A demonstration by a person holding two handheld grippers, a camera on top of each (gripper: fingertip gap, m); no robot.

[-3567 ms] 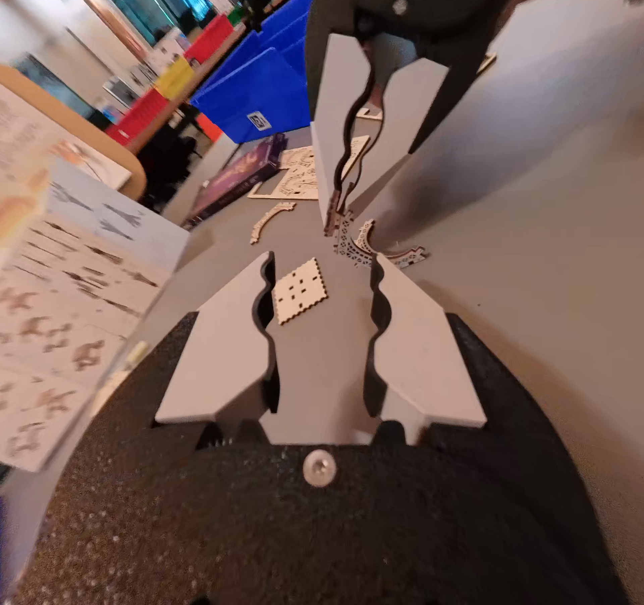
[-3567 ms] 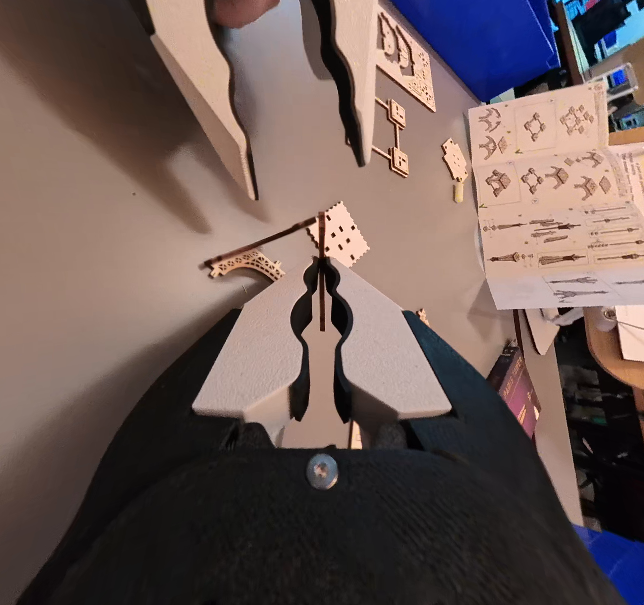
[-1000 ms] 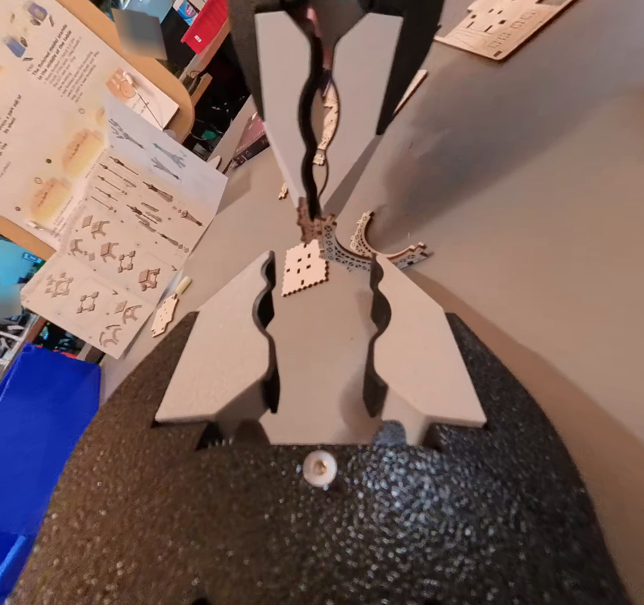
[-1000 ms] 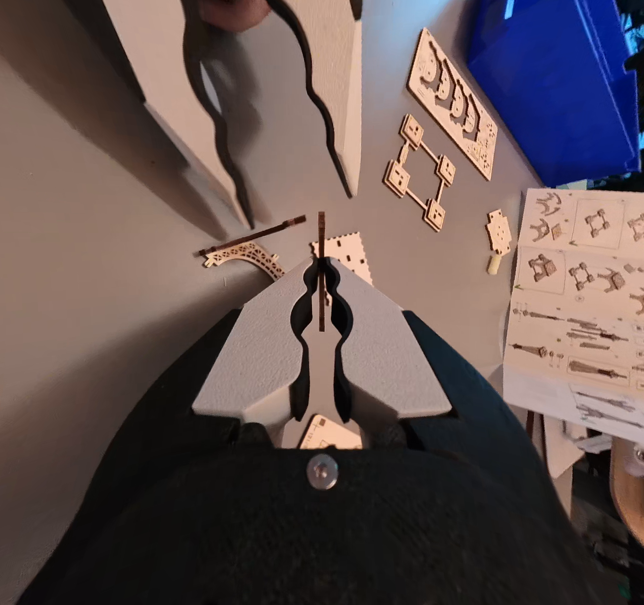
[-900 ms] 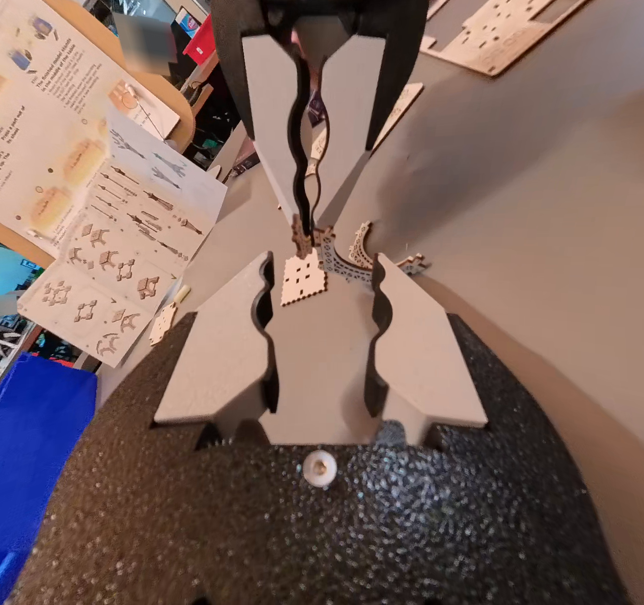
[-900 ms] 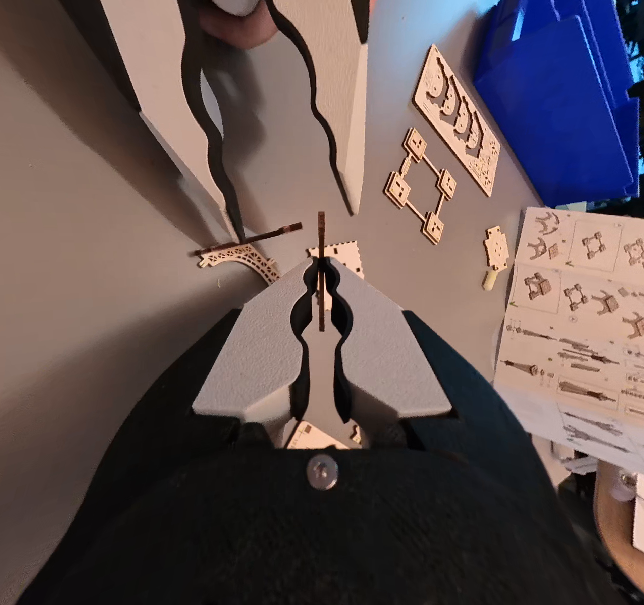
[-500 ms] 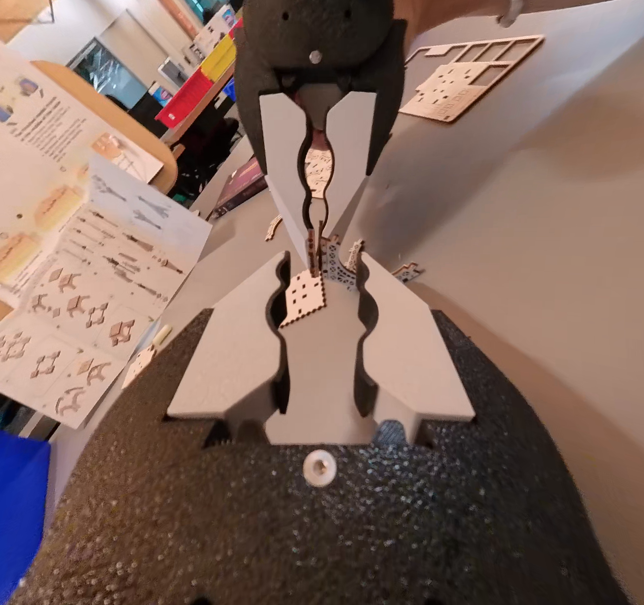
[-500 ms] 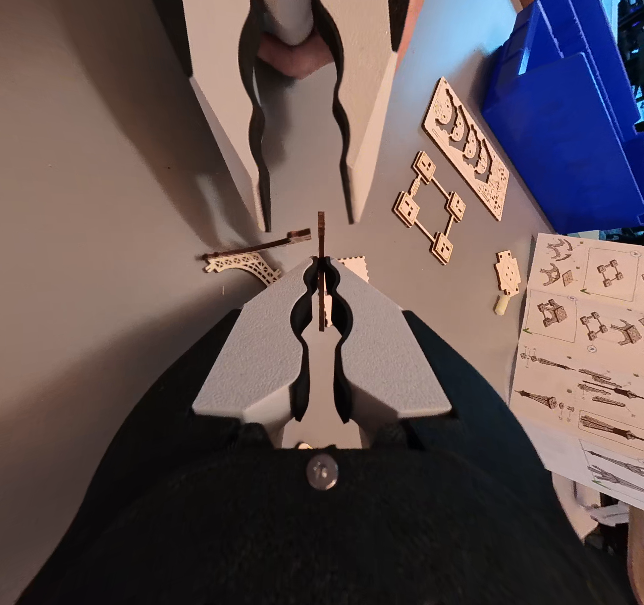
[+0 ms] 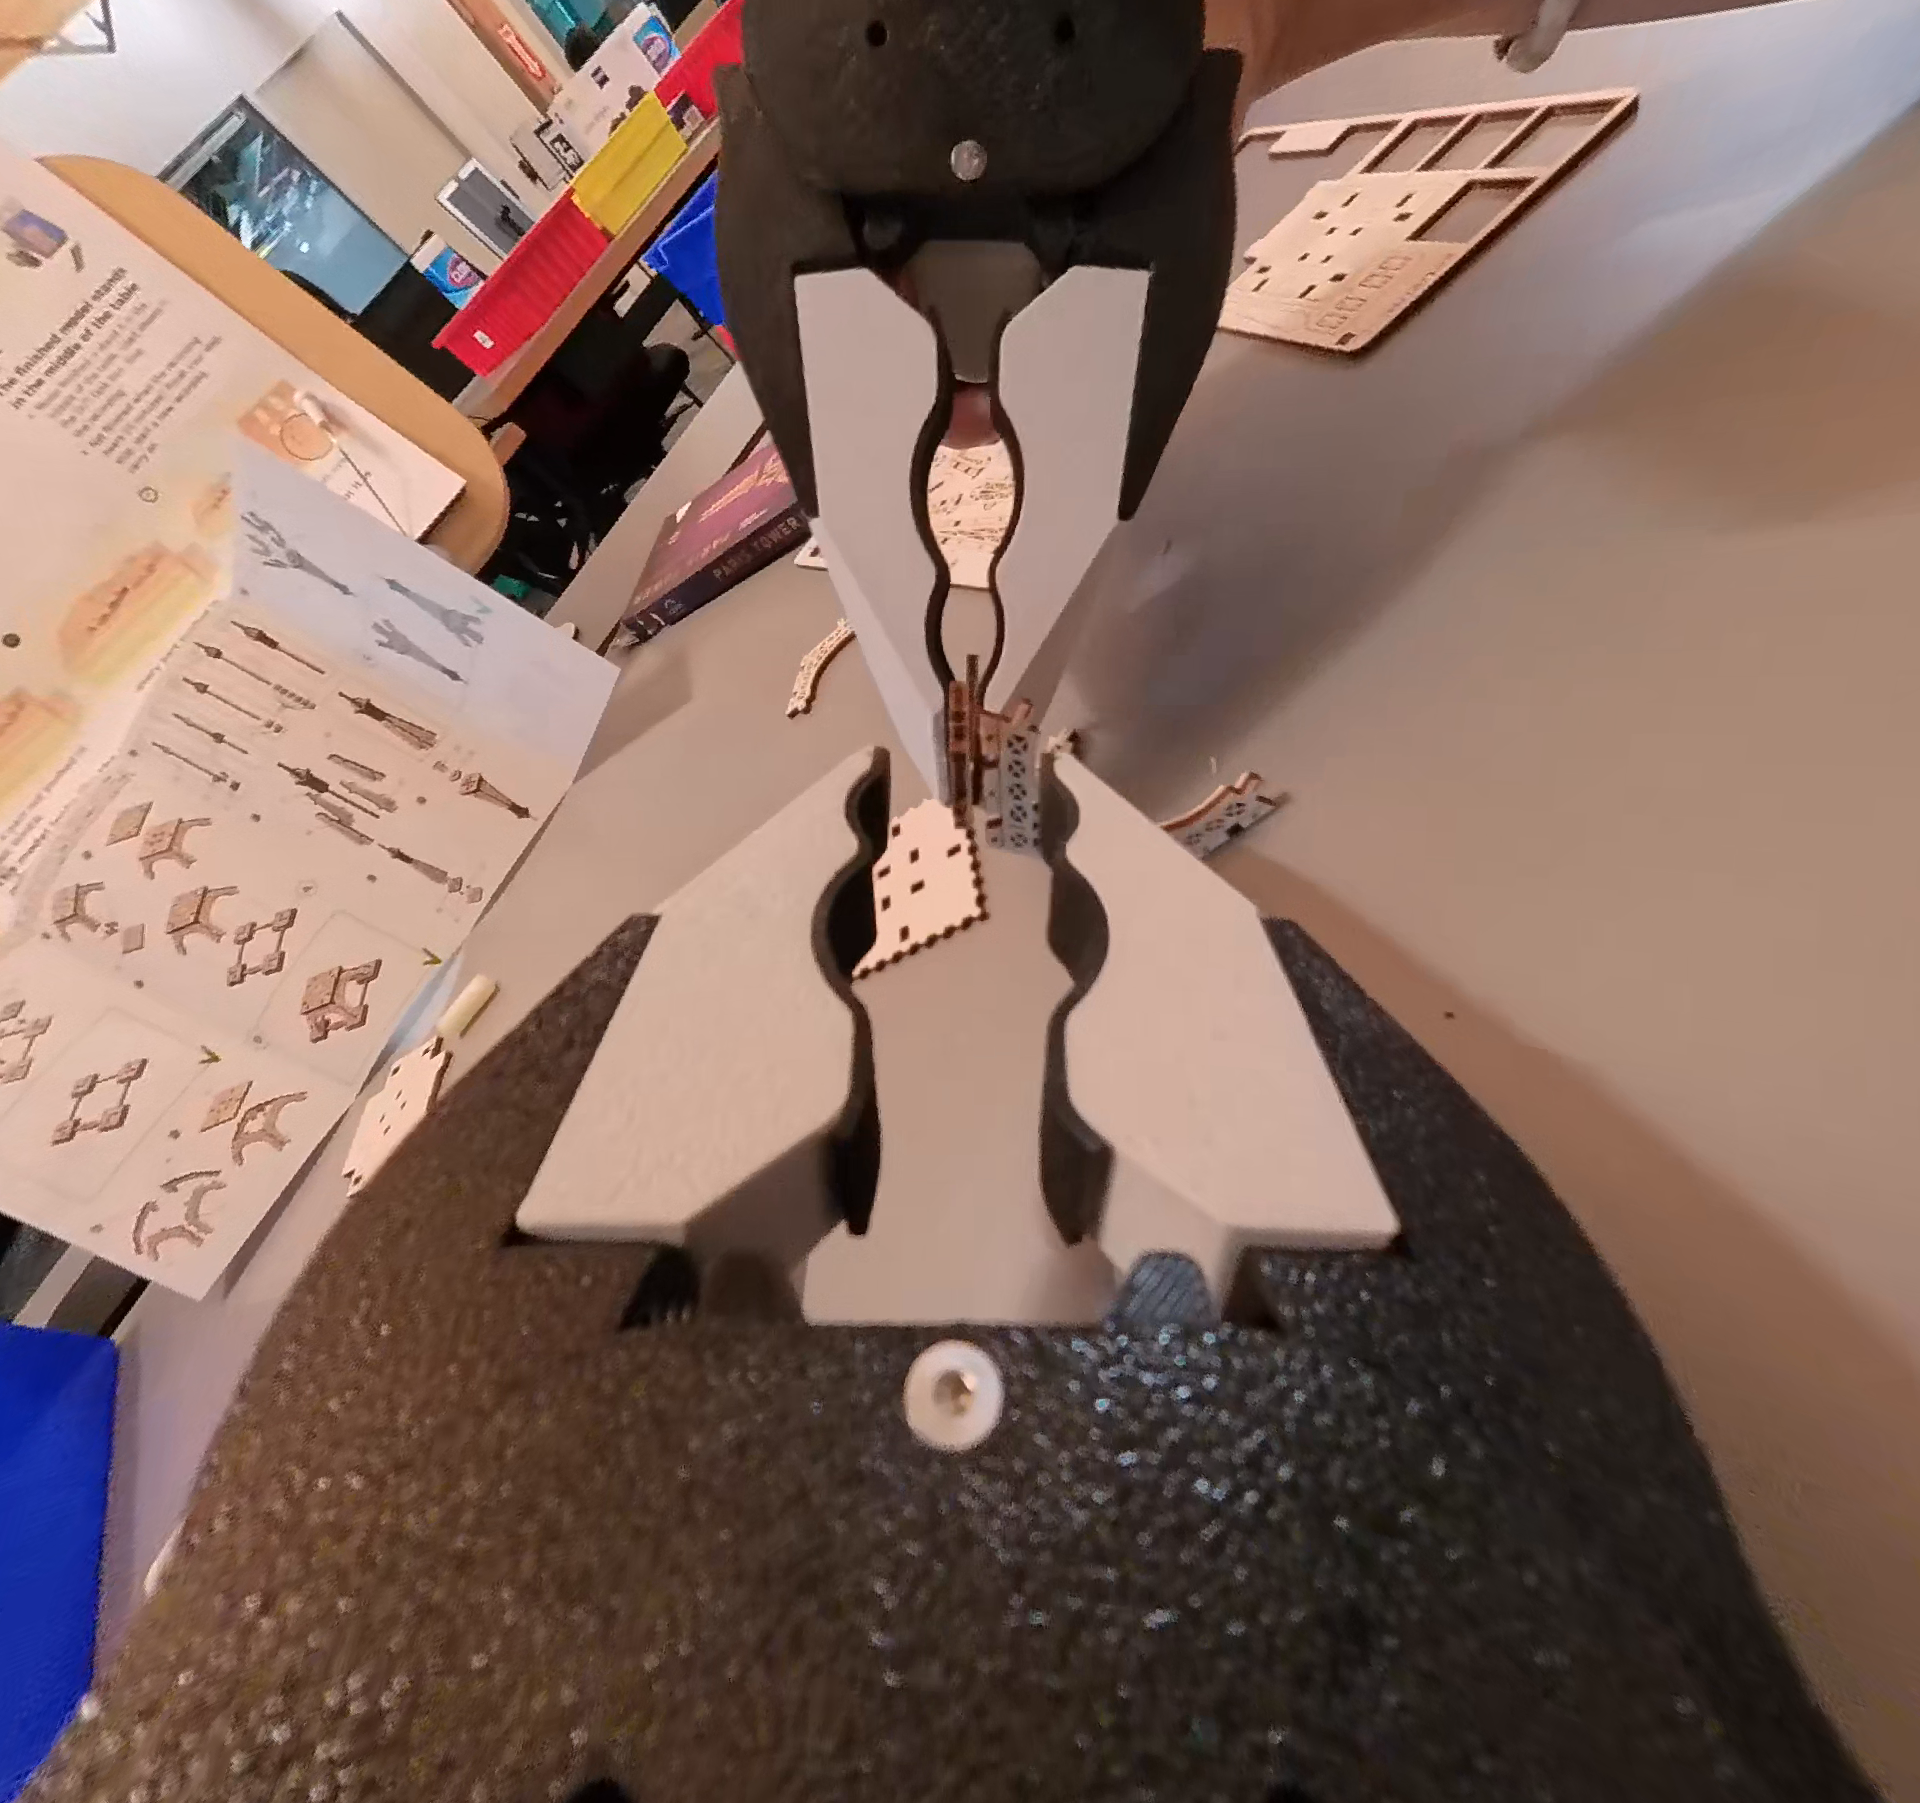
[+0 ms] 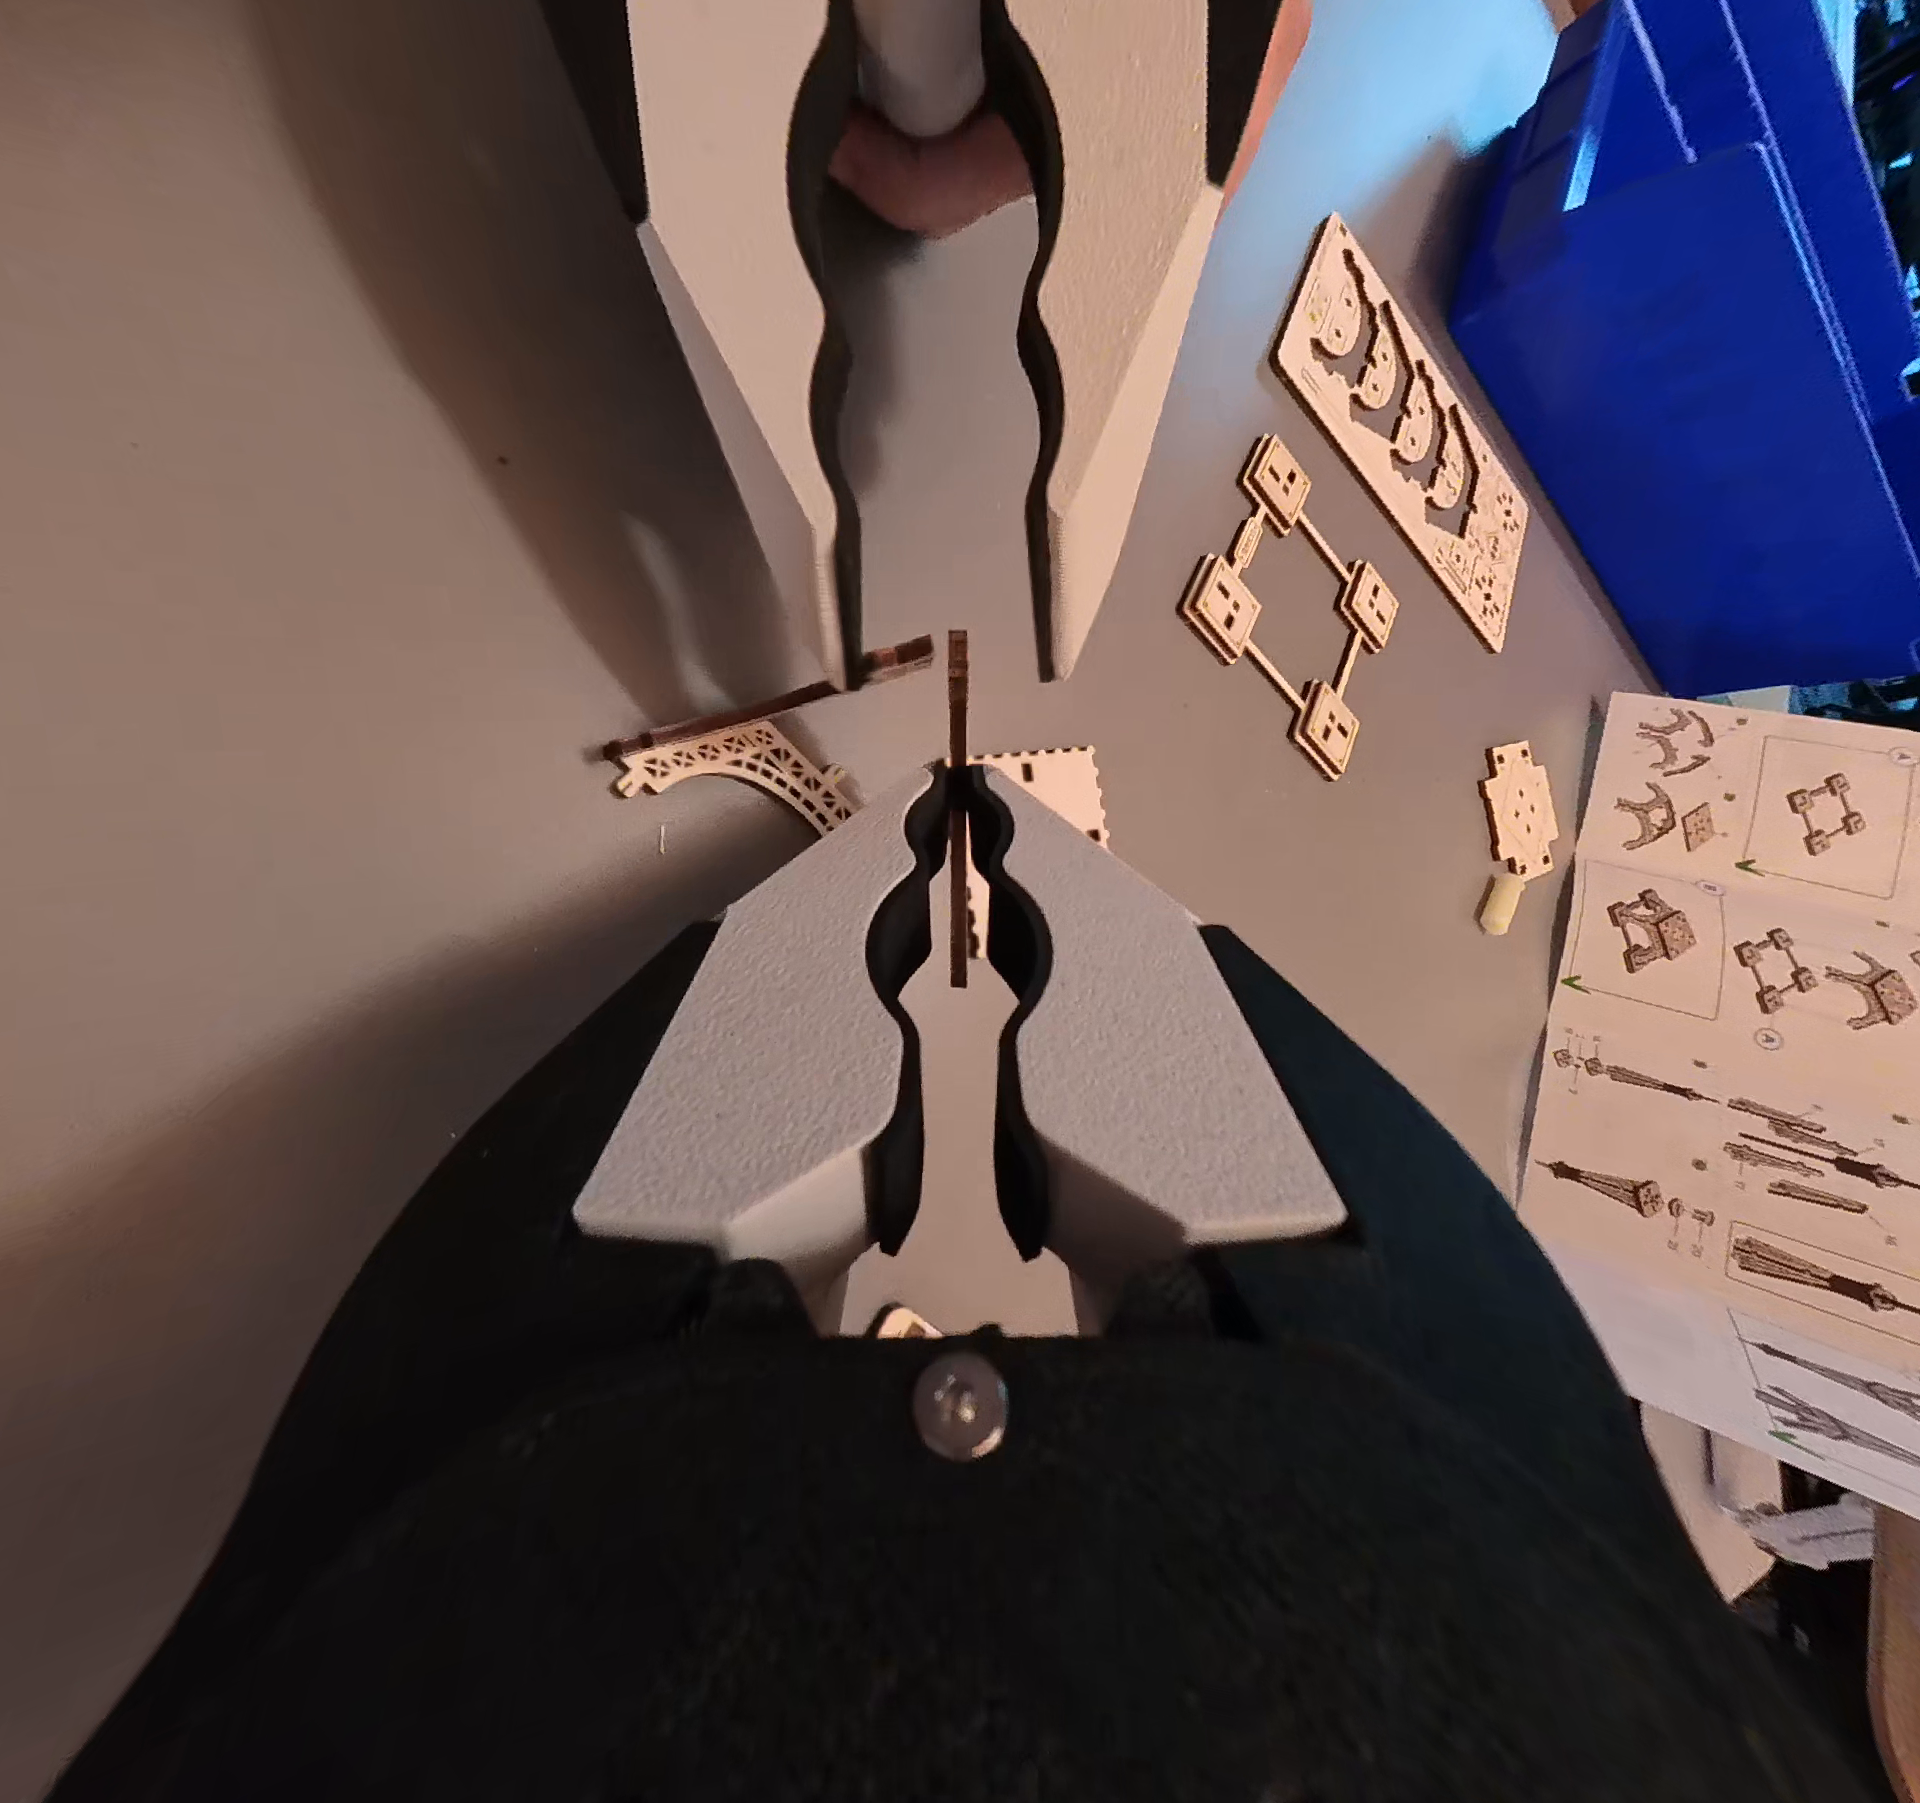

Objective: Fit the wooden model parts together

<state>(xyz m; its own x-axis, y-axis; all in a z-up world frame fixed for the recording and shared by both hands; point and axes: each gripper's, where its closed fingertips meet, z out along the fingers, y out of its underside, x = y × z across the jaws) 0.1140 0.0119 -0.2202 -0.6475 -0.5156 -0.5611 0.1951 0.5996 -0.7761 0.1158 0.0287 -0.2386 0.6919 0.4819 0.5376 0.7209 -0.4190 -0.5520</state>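
While right tool [image 10: 957,766] grips part [image 10: 957,704], leaflet [image 10: 1756,1005] nearby

Pale laser-cut wood square plate [image 9: 928,889], matt grey table [image 9: 1558,714]

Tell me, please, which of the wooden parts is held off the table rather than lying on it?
The thin dark-edged wooden piece, clamped upright in the right gripper; the arch piece and square plate lie flat.

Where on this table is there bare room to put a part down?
Bare grey table lies beyond the lattice arch, away from the papers. It is crowded between the square frame, part sheet, blue bin and instruction sheet.
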